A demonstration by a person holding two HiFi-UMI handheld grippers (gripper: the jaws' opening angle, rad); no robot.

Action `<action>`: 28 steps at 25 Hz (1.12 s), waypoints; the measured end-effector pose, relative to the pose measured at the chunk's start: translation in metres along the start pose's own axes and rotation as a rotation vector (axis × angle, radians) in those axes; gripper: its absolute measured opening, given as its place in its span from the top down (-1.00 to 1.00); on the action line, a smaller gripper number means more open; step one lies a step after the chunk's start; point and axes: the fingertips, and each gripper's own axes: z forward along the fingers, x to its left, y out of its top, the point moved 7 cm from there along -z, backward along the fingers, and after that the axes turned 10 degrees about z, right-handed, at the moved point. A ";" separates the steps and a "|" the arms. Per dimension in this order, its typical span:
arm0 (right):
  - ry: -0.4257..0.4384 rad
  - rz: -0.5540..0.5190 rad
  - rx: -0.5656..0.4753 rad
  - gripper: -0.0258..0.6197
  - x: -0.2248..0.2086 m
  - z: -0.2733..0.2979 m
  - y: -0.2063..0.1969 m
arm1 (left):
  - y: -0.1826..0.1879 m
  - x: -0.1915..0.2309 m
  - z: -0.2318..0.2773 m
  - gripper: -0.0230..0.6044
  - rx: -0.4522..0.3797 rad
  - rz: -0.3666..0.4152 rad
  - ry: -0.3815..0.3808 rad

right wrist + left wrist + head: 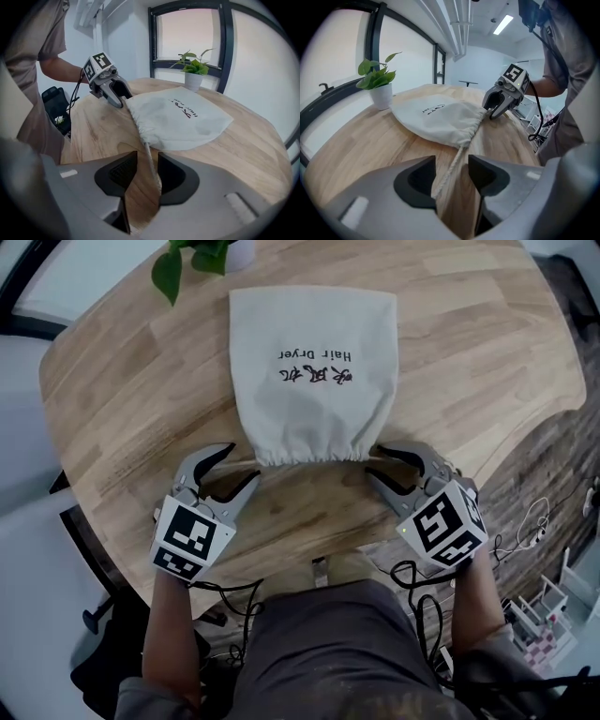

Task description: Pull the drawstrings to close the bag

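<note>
1. The cloth bag [314, 371] lies flat on the counter [112, 399], with its gathered mouth toward me.
2. My left gripper [234, 468] stands spread around the left drawstring [451, 166], not pinching it.
3. My right gripper [377, 462] is narrower but also apart, and the right drawstring [151, 164] lies loose between its jaws.
4. The bag looks soft and light and the cords thin, so I'd pinch each one near the mouth.
</note>
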 end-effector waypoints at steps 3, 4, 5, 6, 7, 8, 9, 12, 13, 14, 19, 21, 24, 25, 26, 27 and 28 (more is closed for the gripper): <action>0.006 0.002 0.000 0.46 0.001 0.000 -0.001 | 0.002 0.000 0.002 0.33 -0.002 0.026 -0.017; 0.008 0.001 0.000 0.47 0.001 0.000 -0.001 | 0.003 -0.001 0.003 0.38 -0.005 0.032 -0.022; 0.008 0.000 0.002 0.48 0.001 0.000 -0.001 | 0.004 -0.001 0.004 0.45 -0.008 0.039 -0.024; 0.007 -0.001 0.006 0.48 0.001 0.000 -0.001 | 0.005 -0.002 0.004 0.53 -0.009 0.048 -0.024; 0.004 -0.002 0.009 0.50 0.002 0.000 -0.001 | 0.005 -0.003 0.004 0.73 -0.006 0.062 -0.023; -0.002 -0.005 0.012 0.60 0.002 0.000 -0.001 | 0.006 -0.004 0.005 0.88 -0.003 0.079 -0.020; -0.010 -0.006 0.013 0.74 0.002 0.000 -0.002 | 0.006 -0.005 0.005 0.89 -0.002 0.092 -0.018; -0.023 0.014 -0.002 0.79 0.002 0.000 -0.003 | 0.004 -0.005 0.004 0.90 -0.014 0.094 -0.010; -0.025 0.022 -0.009 0.79 0.002 0.000 -0.003 | 0.004 -0.005 0.004 0.90 -0.016 0.087 -0.005; -0.026 0.030 -0.014 0.79 0.002 0.000 -0.003 | 0.003 -0.005 0.004 0.90 -0.017 0.076 0.002; -0.038 0.093 -0.021 0.80 0.002 0.002 -0.001 | -0.001 0.000 0.001 0.90 -0.014 -0.038 0.057; -0.048 0.130 -0.023 0.81 0.001 0.002 0.000 | -0.002 0.002 0.000 0.90 -0.008 -0.084 0.085; -0.073 0.181 -0.024 0.81 0.000 0.001 -0.001 | -0.004 0.003 -0.002 0.90 -0.003 -0.128 0.128; -0.081 0.191 -0.022 0.81 -0.002 -0.001 -0.002 | -0.004 0.003 -0.003 0.90 -0.001 -0.143 0.135; -0.085 0.197 -0.021 0.81 -0.004 -0.002 -0.003 | -0.005 0.003 -0.004 0.90 0.001 -0.160 0.139; -0.087 0.200 -0.020 0.81 -0.005 -0.004 -0.005 | -0.006 0.004 -0.005 0.90 0.001 -0.176 0.142; -0.088 0.199 -0.018 0.81 -0.005 -0.005 -0.005 | -0.008 0.006 -0.008 0.90 0.002 -0.189 0.146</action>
